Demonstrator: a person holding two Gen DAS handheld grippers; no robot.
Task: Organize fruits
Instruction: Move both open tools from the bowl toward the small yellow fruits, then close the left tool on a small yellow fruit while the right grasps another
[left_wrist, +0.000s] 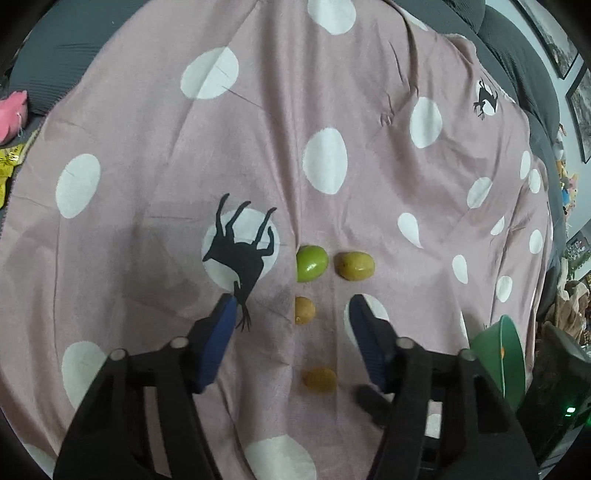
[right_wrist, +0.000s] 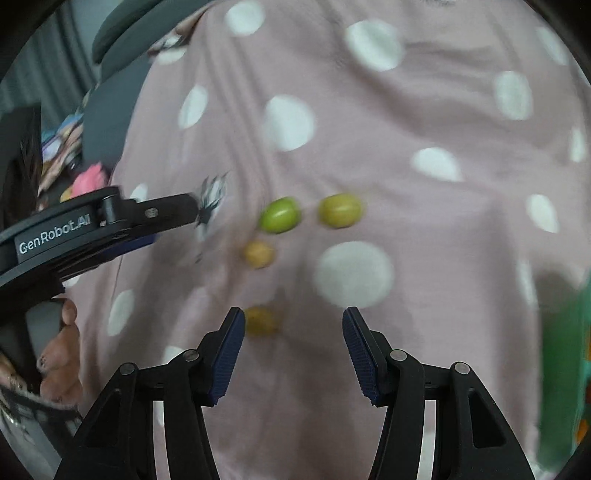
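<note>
Pink cloth (left_wrist: 369, 92) with white polka dots and black deer silhouettes covers the whole working surface, wrinkled near its far edge, where dark grey cushions (left_wrist: 517, 48) border it from ten to two o'clock. Most of the cloth lies bare, with wide free room toward twelve and nine o'clock in the left wrist view. Four fruits sit near its middle: a green fruit (left_wrist: 311, 263) and just beside it, at three o'clock of it, a yellow-green fruit (left_wrist: 354, 266); at six o'clock of the green one lies a small yellow fruit (left_wrist: 304, 310), and farther along the same line a second small yellow fruit (left_wrist: 320, 380). A green bowl (left_wrist: 498, 354) stands at the cloth's edge at four o'clock. The left gripper (left_wrist: 291, 306) points steeply down over the cloth, its jaws released and apart, the first small yellow fruit between them but untouched. The right gripper (right_wrist: 293, 321) also tilts down, jaws released and holding nothing, with the nearest small fruit just by its left blue pad (right_wrist: 227, 354). A hand (right_wrist: 61, 354) grips the left gripper's handle at eight o'clock in the right wrist view.
</note>
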